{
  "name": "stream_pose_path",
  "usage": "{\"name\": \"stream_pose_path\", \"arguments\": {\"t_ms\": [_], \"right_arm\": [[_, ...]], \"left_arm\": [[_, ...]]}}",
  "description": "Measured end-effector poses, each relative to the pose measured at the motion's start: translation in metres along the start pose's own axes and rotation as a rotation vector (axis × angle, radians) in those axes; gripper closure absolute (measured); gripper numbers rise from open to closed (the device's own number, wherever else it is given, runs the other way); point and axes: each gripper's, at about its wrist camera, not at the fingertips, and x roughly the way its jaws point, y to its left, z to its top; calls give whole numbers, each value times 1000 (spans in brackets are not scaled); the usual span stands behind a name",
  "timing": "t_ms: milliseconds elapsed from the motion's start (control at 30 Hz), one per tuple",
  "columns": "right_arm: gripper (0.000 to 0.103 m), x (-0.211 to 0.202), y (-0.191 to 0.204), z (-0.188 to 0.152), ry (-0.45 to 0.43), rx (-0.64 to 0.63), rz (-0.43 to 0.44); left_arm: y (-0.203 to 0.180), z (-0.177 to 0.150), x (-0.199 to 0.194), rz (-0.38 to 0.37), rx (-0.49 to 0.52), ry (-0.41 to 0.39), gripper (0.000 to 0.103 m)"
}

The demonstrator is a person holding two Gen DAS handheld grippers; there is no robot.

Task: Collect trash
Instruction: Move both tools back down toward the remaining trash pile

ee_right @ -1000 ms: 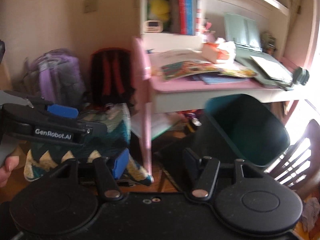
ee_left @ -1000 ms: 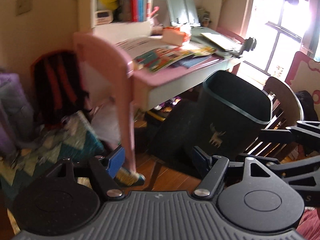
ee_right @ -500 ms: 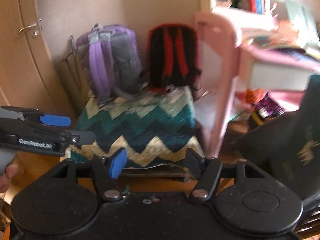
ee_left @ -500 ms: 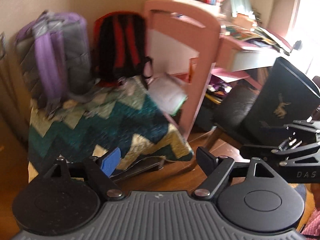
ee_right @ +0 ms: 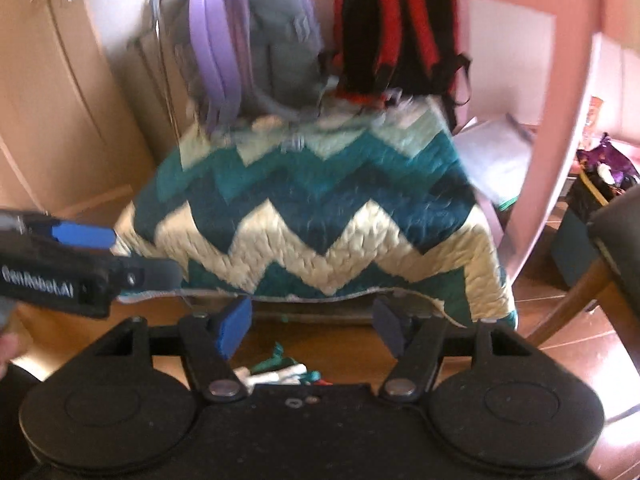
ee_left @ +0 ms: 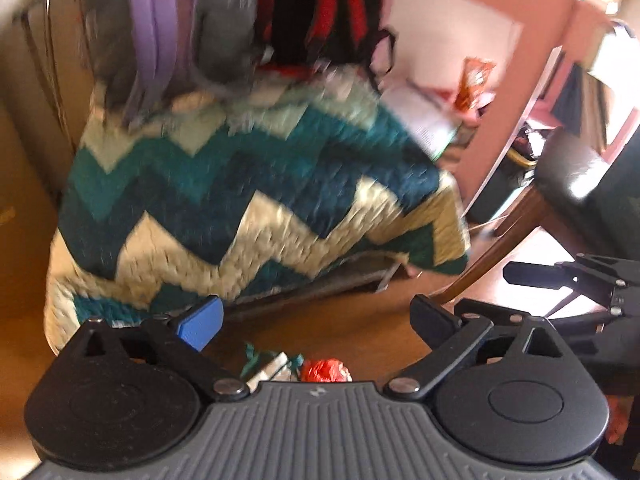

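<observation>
Trash lies on the wooden floor just below both grippers: a crumpled red wrapper (ee_left: 325, 371) and a white and green wrapper (ee_left: 267, 365) in the left wrist view. The white and green wrapper (ee_right: 280, 372) also shows in the right wrist view. My left gripper (ee_left: 316, 322) is open and empty above the trash. My right gripper (ee_right: 312, 330) is open and empty above it too. The left gripper (ee_right: 76, 256) shows at the left of the right wrist view.
A teal and cream zigzag quilt (ee_right: 320, 216) covers a low box ahead. A purple and grey backpack (ee_right: 256, 40) and a red and black backpack (ee_right: 396, 28) lean on the wall behind. A pink desk leg (ee_right: 560, 120) and a dark chair (ee_left: 568, 168) stand at right.
Both views have swung left and down, away from the desk and the dark bin, toward the quilt and floor. The trash on the floor has come into view. Both grippers stay open.
</observation>
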Motion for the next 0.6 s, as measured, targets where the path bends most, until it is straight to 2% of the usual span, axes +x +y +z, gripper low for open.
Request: {"name": "stream_pose_path", "arguments": {"t_ms": [233,500,600], "right_arm": [[36,106,-4,-21,182,-29,-23],[36,211,-17,-61,374,-70,3],[36,244,-14,-73,427,-127,29]], "left_arm": [[39,-27,93,79,-160,103,3],[64,-66,203,162,-254,298,3],[80,-85,246,166,-334,394,3]]}}
